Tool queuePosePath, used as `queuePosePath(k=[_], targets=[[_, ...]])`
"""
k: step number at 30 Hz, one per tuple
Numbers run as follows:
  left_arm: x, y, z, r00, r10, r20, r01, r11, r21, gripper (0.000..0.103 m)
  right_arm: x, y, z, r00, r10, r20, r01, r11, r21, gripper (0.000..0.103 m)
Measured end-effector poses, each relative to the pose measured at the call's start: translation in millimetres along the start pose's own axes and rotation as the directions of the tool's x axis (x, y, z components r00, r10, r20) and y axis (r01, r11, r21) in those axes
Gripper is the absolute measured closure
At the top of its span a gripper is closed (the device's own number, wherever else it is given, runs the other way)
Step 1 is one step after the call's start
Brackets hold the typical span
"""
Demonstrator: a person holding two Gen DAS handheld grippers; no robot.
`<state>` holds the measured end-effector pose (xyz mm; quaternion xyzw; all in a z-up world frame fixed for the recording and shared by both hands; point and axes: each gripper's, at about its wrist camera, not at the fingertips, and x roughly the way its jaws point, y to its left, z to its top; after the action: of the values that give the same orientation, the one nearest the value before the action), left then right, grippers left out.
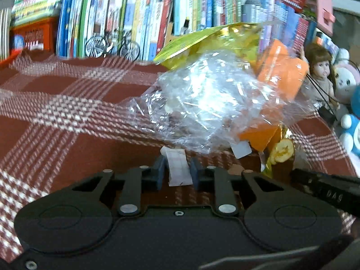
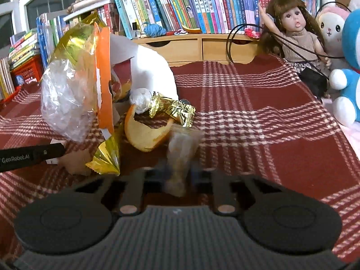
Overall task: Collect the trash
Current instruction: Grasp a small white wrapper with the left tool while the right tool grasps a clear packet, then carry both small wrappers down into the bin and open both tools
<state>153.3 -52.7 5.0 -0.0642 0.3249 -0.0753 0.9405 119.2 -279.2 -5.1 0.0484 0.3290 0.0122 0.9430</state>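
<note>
A heap of trash lies on the red plaid cloth (image 1: 67, 117): a crumpled clear plastic bag (image 1: 202, 103), a yellow foil bag (image 1: 213, 40), an orange carton (image 1: 281, 72) and orange peel (image 1: 282, 150). My left gripper (image 1: 177, 168) is shut on a white paper scrap (image 1: 178, 164) at the heap's near edge. In the right wrist view the same heap shows the clear bag (image 2: 65, 99), orange peel (image 2: 144, 135), a gold wrapper (image 2: 173, 110) and a white paper ball (image 2: 140, 99). My right gripper (image 2: 178, 171) is shut on a blurred clear wrapper (image 2: 182, 148) with yellowish contents.
Rows of books (image 2: 191, 2) and a wooden drawer shelf (image 2: 198, 47) line the back. A doll (image 2: 294, 31), plush toys (image 2: 346, 83) and a black cable (image 2: 231, 42) crowd the right. A toy bicycle (image 1: 112, 45) stands at the back left. Plaid cloth (image 2: 258, 117) lies bare right of the heap.
</note>
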Motion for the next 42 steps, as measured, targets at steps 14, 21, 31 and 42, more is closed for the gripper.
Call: queuePosePath(k=[14, 21, 31, 42], targets=[[-73, 6, -20, 0.997, -0.047, 0.055, 0.044, 0.997, 0.06, 0.084, -60, 3, -16, 0.989, 0.129, 0.066, -0.128, 0.992, -0.018, 0.086], [-124, 17, -45, 0.997, -0.062, 0.049, 0.059, 0.996, 0.059, 0.084, -99, 14, -39, 0.973, 0.222, 0.064, -0.218, 0.974, -0.06, 0.086], [-199, 30, -115, 0.995, -0.103, -0.005, 0.103, 0.993, 0.058, 0.084, -157, 36, -99, 0.925, 0.377, -0.044, -0.379, 0.912, -0.16, 0.086], [-216, 28, -200, 0.974, -0.089, -0.209, 0.1, 0.994, 0.043, 0.083, -156, 61, -176, 0.886, 0.394, -0.246, -0.44, 0.88, -0.176, 0.085]])
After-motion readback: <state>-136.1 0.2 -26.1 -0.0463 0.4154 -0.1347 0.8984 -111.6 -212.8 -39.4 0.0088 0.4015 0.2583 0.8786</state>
